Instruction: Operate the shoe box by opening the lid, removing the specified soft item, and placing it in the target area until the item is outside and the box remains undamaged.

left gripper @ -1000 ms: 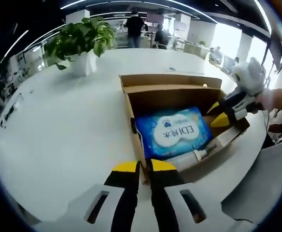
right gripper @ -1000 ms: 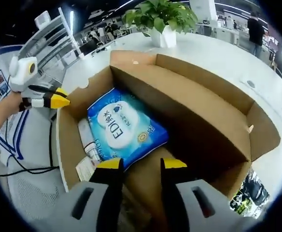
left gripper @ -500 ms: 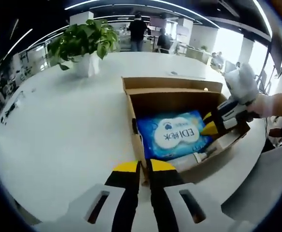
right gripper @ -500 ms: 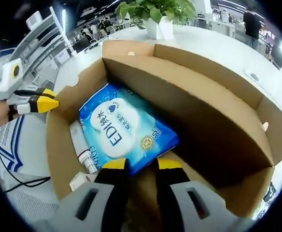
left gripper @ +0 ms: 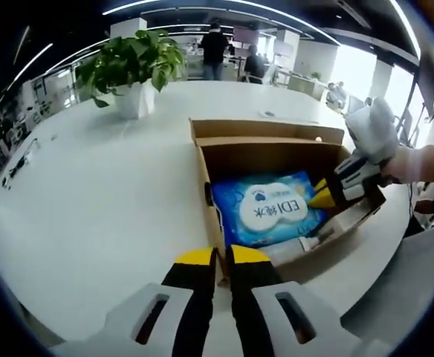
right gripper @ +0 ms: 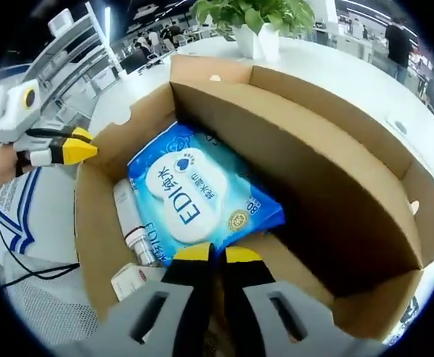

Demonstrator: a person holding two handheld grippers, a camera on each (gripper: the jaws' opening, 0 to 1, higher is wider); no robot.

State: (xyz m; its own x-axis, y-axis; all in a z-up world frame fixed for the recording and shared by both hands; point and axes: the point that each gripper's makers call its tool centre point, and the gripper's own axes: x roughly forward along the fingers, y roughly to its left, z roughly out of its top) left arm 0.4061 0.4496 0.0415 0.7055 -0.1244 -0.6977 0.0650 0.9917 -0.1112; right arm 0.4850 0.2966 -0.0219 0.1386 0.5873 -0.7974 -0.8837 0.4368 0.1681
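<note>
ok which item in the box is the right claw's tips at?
The blue wipes pack: the right claw sits at its near edge. The white tube and small white carton lie off to the side.

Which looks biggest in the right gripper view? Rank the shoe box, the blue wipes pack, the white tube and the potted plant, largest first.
1. Shoe box
2. Blue wipes pack
3. Potted plant and white tube: unsure; the plant covers more of the picture, though it stands far behind the box and its top is cut off.
</note>
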